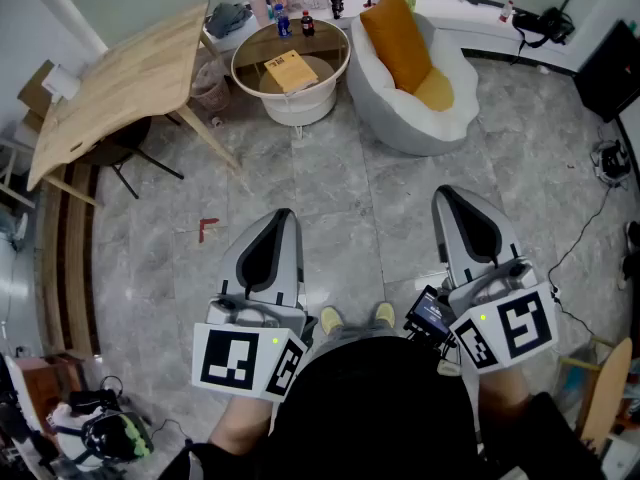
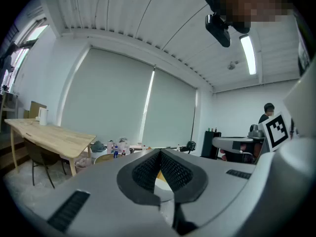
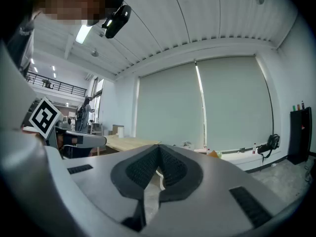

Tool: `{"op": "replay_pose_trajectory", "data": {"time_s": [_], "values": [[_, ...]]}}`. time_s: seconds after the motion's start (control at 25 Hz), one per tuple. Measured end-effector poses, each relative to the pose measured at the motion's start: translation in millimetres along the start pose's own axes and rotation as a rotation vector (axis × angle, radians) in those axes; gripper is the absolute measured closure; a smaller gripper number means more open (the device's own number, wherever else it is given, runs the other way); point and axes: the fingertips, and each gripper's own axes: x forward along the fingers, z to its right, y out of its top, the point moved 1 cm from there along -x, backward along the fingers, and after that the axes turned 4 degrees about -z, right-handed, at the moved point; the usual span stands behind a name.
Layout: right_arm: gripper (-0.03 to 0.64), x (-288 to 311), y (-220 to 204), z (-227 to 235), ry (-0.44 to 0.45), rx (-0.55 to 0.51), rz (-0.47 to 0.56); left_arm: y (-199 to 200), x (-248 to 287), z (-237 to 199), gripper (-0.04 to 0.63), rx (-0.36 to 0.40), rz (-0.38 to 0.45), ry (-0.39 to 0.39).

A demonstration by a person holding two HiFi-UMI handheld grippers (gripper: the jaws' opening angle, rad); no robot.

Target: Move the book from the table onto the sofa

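Note:
A yellow-orange book (image 1: 291,70) lies on the round white-rimmed table (image 1: 318,96) at the far middle of the head view. Right of it stands a white sofa chair (image 1: 455,118) with an orange cushion (image 1: 397,38). My left gripper (image 1: 281,216) and right gripper (image 1: 447,197) hang side by side near my body, far from the table, both shut with nothing between their jaws. In the left gripper view the left gripper's (image 2: 159,154) jaw tips meet; in the right gripper view the right gripper's (image 3: 159,149) jaws do the same.
A long wooden table (image 1: 120,83) with a chair beneath stands at the left. Bottles (image 1: 293,20) and clutter sit behind the round table. Grey tiled floor (image 1: 330,198) lies between me and the furniture. Cables and black gear (image 1: 610,158) line the right wall.

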Motion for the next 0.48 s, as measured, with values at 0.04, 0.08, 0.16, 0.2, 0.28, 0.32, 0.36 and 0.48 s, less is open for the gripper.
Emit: {"op": "replay_pose_trajectory", "data": {"time_s": [0.04, 0.08, 0.16, 0.2, 0.28, 0.32, 0.36, 0.48], "values": [[0.609, -3.9, -1.0, 0.8, -0.007, 0.000, -0.005, -0.9, -2.3, 1.2, 0.591, 0.005, -0.008, 0.002], [0.609, -7.6, -2.0, 1.5, -0.013, 0.000, -0.010, -1.4, -4.5, 2.2, 0.591, 0.009, -0.014, 0.004], [0.609, -12.6, -4.0, 2.8, -0.021, 0.002, -0.016, -0.8, -8.0, 2.8, 0.591, 0.013, -0.016, 0.005], [0.609, -13.9, -5.4, 3.6, -0.022, 0.008, -0.017, -0.3, -8.8, 2.5, 0.591, 0.012, -0.015, 0.006], [0.609, -15.2, -9.3, 5.7, -0.021, 0.029, -0.018, -2.0, -8.4, 1.7, 0.591, 0.010, -0.017, 0.010], [0.609, -15.7, -11.1, 6.6, -0.020, 0.043, -0.017, -3.7, -7.8, 1.2, 0.591, 0.008, -0.023, 0.012], [0.609, -15.7, -12.0, 6.3, -0.018, 0.058, -0.016, -5.3, -7.7, 0.1, 0.591, 0.006, -0.031, 0.015], [0.609, -11.3, -9.2, -4.3, 0.010, 0.076, -0.006, -5.0, -13.2, -9.6, 0.591, 0.014, -0.051, 0.036]]}}
